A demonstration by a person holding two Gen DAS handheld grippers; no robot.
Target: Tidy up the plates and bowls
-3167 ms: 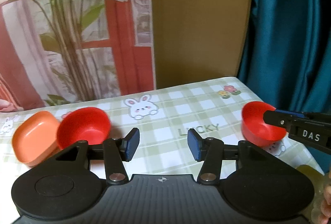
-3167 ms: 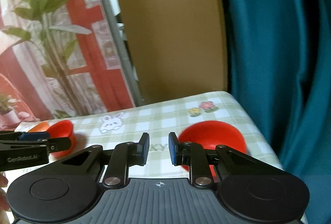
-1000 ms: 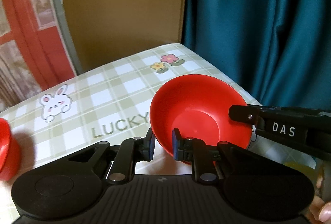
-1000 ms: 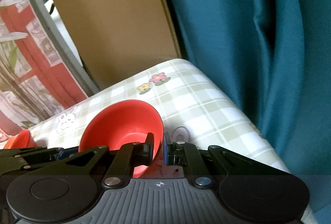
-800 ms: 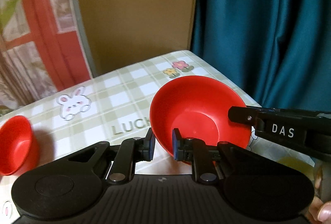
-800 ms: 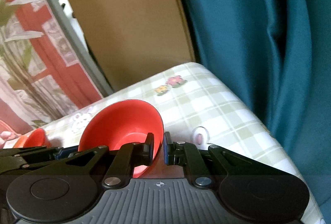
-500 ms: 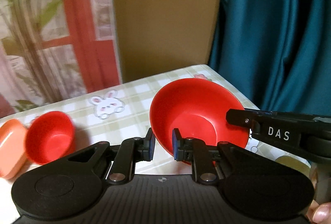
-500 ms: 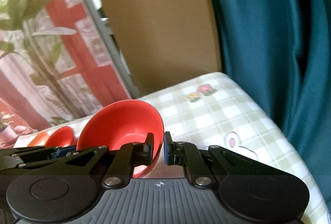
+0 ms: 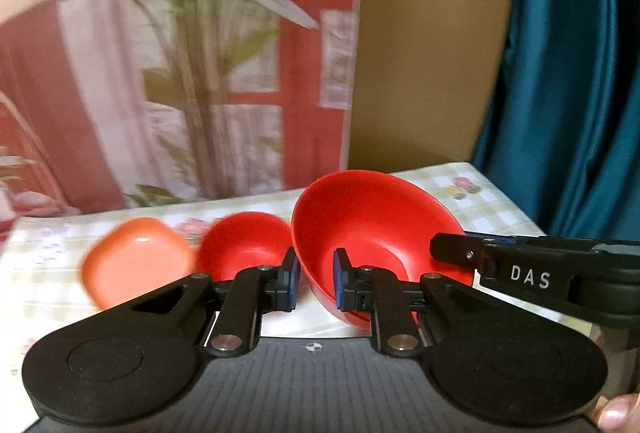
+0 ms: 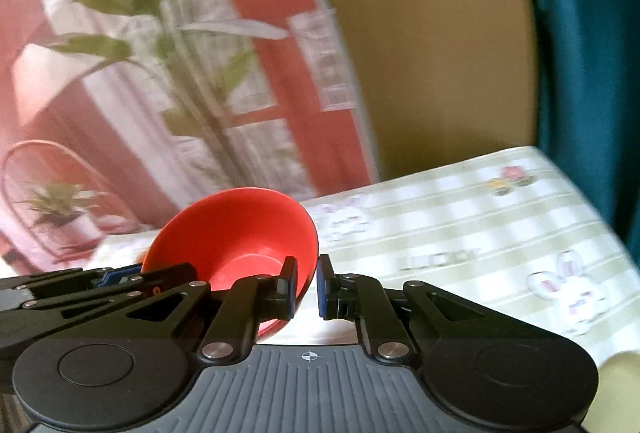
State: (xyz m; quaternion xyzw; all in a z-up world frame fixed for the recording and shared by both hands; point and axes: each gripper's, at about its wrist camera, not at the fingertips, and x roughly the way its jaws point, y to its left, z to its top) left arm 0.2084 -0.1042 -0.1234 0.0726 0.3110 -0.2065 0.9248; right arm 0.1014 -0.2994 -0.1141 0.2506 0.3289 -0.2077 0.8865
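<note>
My left gripper [image 9: 315, 283] is shut on the near rim of a red bowl [image 9: 372, 225] and holds it above the table. My right gripper [image 10: 307, 287] is shut on the same red bowl [image 10: 236, 233], gripping its right rim; it shows from the side in the left wrist view [image 9: 456, 251]. A second red bowl [image 9: 242, 243] sits on the table just left of the held one. An orange square plate [image 9: 136, 259] lies beside it, further left.
The table has a green checked cloth [image 10: 460, 229] with rabbit and flower prints. Its right edge meets a teal curtain [image 9: 572, 73]. A brown panel [image 9: 424, 33] and a plant-print backdrop [image 9: 180, 53] stand behind the table.
Both grippers have carried the red bowl leftward across the table. The second red bowl and the orange plate now sit close to it in the left wrist view.
</note>
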